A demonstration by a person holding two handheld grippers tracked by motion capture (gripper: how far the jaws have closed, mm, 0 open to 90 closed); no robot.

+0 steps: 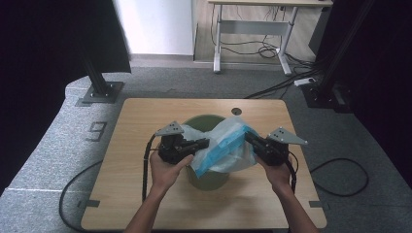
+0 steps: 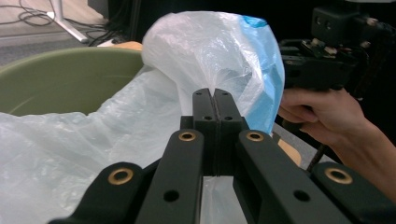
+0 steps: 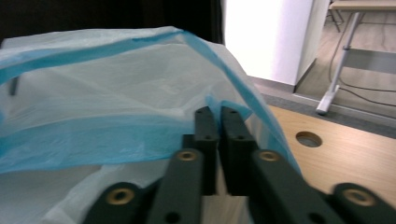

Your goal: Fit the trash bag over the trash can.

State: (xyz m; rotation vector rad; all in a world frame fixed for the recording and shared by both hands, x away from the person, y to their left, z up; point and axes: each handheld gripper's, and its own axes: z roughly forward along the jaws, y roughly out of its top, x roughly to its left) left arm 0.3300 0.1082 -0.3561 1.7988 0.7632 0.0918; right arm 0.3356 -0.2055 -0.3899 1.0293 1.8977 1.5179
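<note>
A thin clear plastic bag (image 1: pixel 224 145) with a blue band is spread over the mouth of a green bin (image 1: pixel 209 180) in the middle of the table. My left gripper (image 1: pixel 206 143) is at the bag's left side. In the left gripper view its jaws (image 2: pixel 214 93) are shut on a fold of the bag (image 2: pixel 205 51), with the bin's rim (image 2: pixel 60 79) behind. My right gripper (image 1: pixel 248 137) is at the bag's right side. Its jaws (image 3: pixel 215 111) are pinched on the bag's blue-edged rim (image 3: pixel 93 93). The film is stretched between the two grippers.
The wooden table (image 1: pixel 145 116) has a round hole (image 1: pixel 236 111) near its far edge, behind the bin. A black stand base (image 1: pixel 99 91) sits on the floor at far left. A desk frame (image 1: pixel 252 29) and cables lie beyond. Cables trail off both sides of the table.
</note>
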